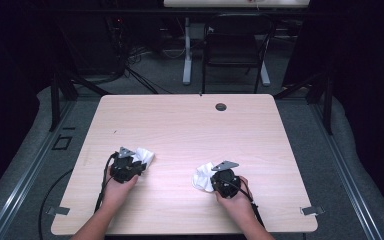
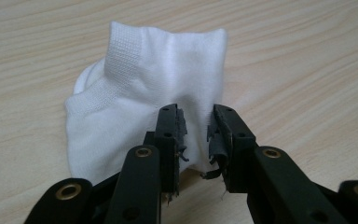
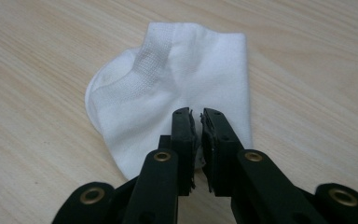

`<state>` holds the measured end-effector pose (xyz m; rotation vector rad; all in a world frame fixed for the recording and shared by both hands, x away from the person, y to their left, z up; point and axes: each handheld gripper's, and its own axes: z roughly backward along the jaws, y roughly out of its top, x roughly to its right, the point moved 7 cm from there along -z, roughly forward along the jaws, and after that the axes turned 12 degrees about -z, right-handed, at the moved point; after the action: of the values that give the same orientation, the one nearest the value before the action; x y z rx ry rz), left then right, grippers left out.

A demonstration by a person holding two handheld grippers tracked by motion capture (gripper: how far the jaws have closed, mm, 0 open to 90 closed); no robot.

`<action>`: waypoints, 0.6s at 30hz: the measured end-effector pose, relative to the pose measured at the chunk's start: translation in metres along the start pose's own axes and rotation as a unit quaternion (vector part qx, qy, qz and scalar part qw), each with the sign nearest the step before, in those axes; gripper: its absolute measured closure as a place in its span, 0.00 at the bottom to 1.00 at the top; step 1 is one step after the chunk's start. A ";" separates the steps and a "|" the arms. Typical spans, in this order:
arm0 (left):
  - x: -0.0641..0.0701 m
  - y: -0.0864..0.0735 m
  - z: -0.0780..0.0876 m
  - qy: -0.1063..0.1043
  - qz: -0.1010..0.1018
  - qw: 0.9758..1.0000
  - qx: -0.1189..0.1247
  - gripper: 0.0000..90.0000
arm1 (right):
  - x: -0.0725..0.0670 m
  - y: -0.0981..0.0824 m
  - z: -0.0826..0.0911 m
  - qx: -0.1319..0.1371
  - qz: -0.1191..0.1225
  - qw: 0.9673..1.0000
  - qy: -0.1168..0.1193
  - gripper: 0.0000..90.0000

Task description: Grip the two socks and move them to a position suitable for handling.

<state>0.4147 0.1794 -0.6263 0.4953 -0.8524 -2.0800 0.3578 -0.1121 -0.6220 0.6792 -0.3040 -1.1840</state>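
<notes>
Two white ankle socks lie on the light wooden table. In the high view the left sock sits just ahead of my left gripper, and the right sock is beside my right gripper. Seen from the left gripper view, the left gripper pinches a bunched fold at the near end of its sock, with creases running to the pads and a narrow gap packed with fabric. In the right gripper view the right gripper is clamped tight on the near edge of its sock.
A round cable hole is near the table's far edge. A black chair and a white desk leg stand behind the table. Cables trail from both grippers over the front edge.
</notes>
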 end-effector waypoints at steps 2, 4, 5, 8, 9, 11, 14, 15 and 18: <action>0.002 0.001 -0.001 0.003 -0.007 1.000 0.000 0.81 | -0.003 -0.001 0.000 -0.001 0.000 1.000 0.001 0.93; 0.000 0.001 -0.002 0.001 -0.001 1.000 0.002 0.81 | -0.007 0.000 -0.001 0.000 -0.003 1.000 0.007 0.93; -0.001 0.002 -0.003 -0.001 0.007 1.000 0.006 0.81 | -0.009 -0.001 -0.001 -0.002 -0.004 1.000 0.011 0.93; -0.004 0.003 -0.004 -0.004 0.019 1.000 0.011 0.82 | -0.014 0.000 -0.002 -0.004 -0.006 1.000 0.017 0.93; -0.003 0.004 -0.006 -0.005 0.024 1.000 0.014 0.82 | -0.018 0.000 -0.003 -0.003 -0.012 1.000 0.024 0.93; -0.002 0.004 -0.006 -0.005 0.020 1.000 0.014 0.81 | -0.024 -0.001 -0.004 -0.005 -0.018 0.999 0.033 0.93; -0.002 0.005 -0.007 -0.005 0.021 1.000 0.016 0.81 | -0.028 -0.001 -0.005 -0.006 -0.016 0.999 0.036 0.93; -0.002 0.005 -0.007 -0.007 0.023 1.000 0.017 0.81 | -0.030 -0.002 -0.004 -0.008 -0.014 0.999 0.036 0.94; -0.003 0.005 -0.008 -0.008 0.026 0.999 0.022 0.79 | -0.038 -0.002 -0.007 -0.007 -0.009 0.999 0.042 0.94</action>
<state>0.4238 0.1764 -0.6276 0.4748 -0.9134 -2.0233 0.3461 -0.0748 -0.6232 0.7186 -0.2198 -1.1708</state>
